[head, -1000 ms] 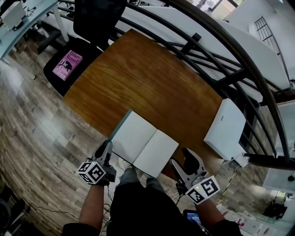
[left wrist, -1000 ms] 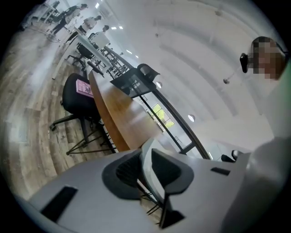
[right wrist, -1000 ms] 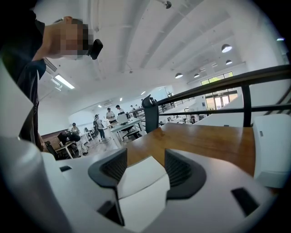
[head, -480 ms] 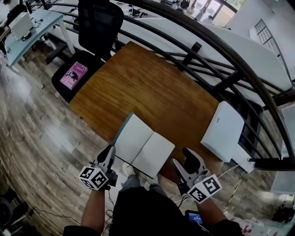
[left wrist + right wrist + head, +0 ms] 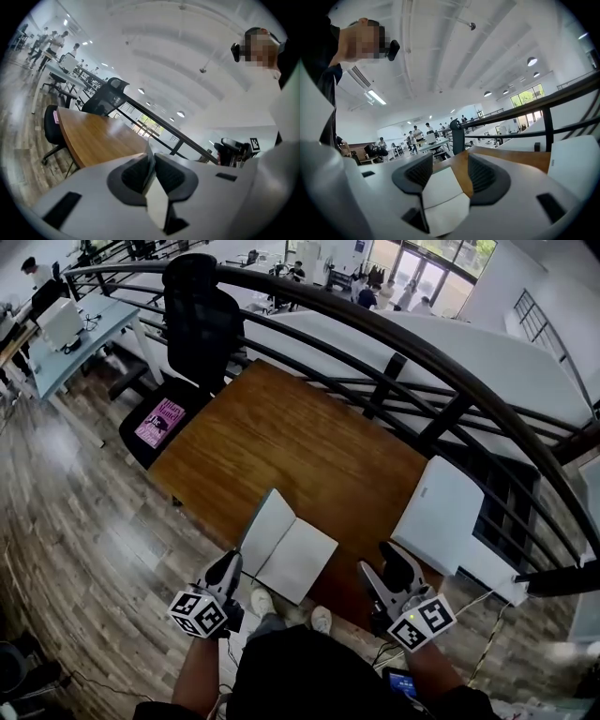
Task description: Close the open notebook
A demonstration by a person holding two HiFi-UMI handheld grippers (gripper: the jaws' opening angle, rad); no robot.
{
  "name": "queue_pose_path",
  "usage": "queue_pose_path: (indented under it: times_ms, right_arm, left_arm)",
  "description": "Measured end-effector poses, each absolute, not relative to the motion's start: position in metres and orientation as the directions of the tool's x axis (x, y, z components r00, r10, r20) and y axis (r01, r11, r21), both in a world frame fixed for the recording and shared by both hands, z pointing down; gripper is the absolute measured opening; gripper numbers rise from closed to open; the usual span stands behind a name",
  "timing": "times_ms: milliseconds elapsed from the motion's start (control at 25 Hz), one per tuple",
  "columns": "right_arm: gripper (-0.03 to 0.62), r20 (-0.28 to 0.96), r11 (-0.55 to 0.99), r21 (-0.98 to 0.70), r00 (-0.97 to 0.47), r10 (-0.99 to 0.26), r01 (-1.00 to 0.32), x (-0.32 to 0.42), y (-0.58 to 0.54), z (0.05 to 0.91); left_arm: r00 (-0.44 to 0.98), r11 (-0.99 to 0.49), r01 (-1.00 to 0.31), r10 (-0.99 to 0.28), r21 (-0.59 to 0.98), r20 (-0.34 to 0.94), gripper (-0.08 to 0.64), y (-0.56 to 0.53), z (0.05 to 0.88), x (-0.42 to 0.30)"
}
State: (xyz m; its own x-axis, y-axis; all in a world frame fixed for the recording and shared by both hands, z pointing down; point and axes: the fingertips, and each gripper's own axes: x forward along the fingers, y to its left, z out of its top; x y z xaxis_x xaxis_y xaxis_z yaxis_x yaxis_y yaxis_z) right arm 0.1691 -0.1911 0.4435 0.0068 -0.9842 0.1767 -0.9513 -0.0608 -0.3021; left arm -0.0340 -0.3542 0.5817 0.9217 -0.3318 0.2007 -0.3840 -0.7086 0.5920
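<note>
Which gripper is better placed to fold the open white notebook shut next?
Left. The left gripper is shut on the open white notebook's left edge and could swing that side over. The right gripper is open, clear of the right page.

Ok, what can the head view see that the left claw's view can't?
Only the head view shows the notebook spread open at the table's near edge, and the person's shoes. Only the left gripper view shows the left claw close up, shut on a thin white edge of the notebook, plus ceiling lights. Both show the wooden table, the black chair and the railing.
</note>
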Motion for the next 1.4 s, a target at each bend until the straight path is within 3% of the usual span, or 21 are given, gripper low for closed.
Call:
queue_pose_path:
  times_ms: [240,440,560,600,880,1200,1400]
  right_arm:
    - [0.224,0.136,-0.053,-0.305,0.012,-0.991,-0.951,0.197,-0.151,0.435]
    - [0.221,0.122,-0.026,-0.32,-0.014,-0.992,-0.947,0.214,-0.138,0.436]
    - [0.221,0.111,-0.011,-0.32,-0.027,-0.993,-0.947,0.223,-0.127,0.434]
    - [0.221,0.103,-0.007,-0.32,-0.027,-0.994,-0.947,0.225,-0.118,0.431]
    - [0.217,0.068,0.0,-0.322,-0.023,-0.997,-0.947,0.236,-0.094,0.424]
    - [0.189,0.055,0.033,-0.321,-0.054,-0.997,-0.947,0.241,-0.087,0.432]
    - [0.179,0.056,0.109,-0.31,-0.132,-0.99,-0.944,0.229,-0.101,0.434]
  left_arm:
    - [0.897,-0.729,-0.441,-0.372,0.524,0.238,0.049,-0.319,0.572,-0.023]
    - [0.905,-0.787,-0.418,-0.316,0.454,0.284,0.063,-0.286,0.572,-0.005]
    - [0.929,-0.785,-0.364,-0.265,0.502,0.258,0.197,-0.26,0.566,0.007]
    - [0.933,-0.785,-0.353,-0.258,0.508,0.25,0.209,-0.249,0.563,0.009]
    - [0.928,-0.8,-0.366,-0.275,0.475,0.252,0.209,-0.225,0.552,0.015]
    - [0.879,-0.782,-0.475,-0.406,0.404,0.248,0.199,-0.231,0.533,0.008]
    - [0.818,-0.75,-0.575,-0.522,0.328,0.24,0.1,-0.235,0.508,-0.01]
